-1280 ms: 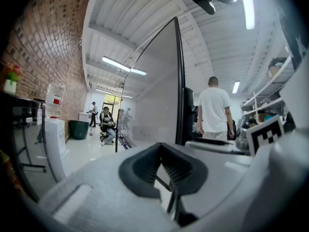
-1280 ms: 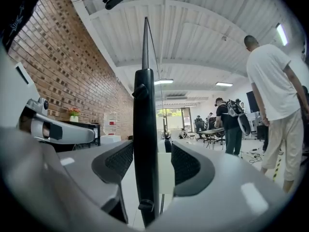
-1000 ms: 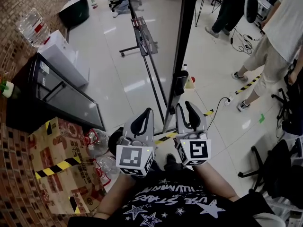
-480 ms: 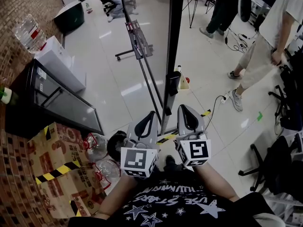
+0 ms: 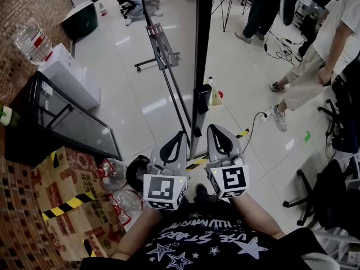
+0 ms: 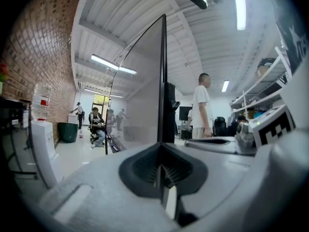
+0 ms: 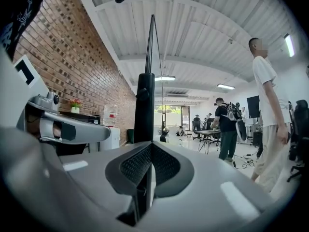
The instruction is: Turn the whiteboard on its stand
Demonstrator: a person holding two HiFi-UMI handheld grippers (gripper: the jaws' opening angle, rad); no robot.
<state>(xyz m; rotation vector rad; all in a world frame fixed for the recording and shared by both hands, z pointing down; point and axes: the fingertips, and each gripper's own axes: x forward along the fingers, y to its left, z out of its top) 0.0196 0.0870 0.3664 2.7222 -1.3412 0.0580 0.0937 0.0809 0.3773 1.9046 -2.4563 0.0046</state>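
Note:
The whiteboard is seen edge-on in the head view, its black frame running from the top of the picture down to its stand. Its lower end comes down between my two grippers. My left gripper is just left of that edge, with its jaws shut and nothing between them. My right gripper is just right of it, also shut on nothing. In the left gripper view the board's edge rises straight ahead of the closed left gripper. The right gripper view shows the black post just beyond the shut right gripper. Whether either gripper touches the board I cannot tell.
A black glass-fronted cabinet and a white box stand at the left by the brick wall. A taped cardboard box and water bottles lie near my feet. People stand at the right, beside a floor cable and a chair.
The right gripper's jaws stood open a second ago and are now shut. Both grippers stay beside the board's edge; the head view has shifted slightly.

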